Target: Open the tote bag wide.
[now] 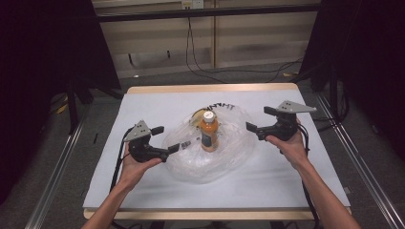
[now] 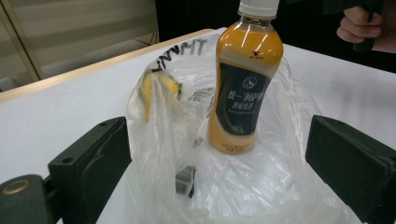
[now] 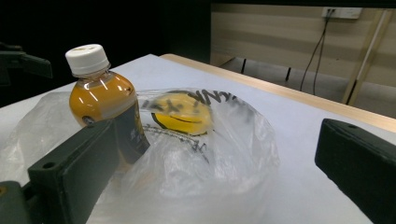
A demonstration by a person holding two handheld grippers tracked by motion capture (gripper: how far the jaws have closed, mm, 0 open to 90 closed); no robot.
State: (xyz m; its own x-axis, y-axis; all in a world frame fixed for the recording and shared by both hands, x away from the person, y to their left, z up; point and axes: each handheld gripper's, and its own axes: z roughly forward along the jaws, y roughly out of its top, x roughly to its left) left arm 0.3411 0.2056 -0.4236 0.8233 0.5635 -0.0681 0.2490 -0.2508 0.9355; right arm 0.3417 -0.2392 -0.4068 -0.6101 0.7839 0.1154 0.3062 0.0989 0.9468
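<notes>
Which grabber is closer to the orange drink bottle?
Left. The left gripper reaches into the plastic bag just beside the bottle. The right gripper sits open farther off, at the bag's other edge.

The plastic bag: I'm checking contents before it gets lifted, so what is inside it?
An orange drink bottle stands upright on the spread plastic bag, its white cap clear. The yellow smiley looks printed on the film; crumpled folds hide anything else.

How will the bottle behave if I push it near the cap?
The bottle stands upright, tall and narrow, so it would probably tip. It looks nearly full, so likely heavy for its size. The crinkled bag under it probably makes its footing unsteady.
</notes>
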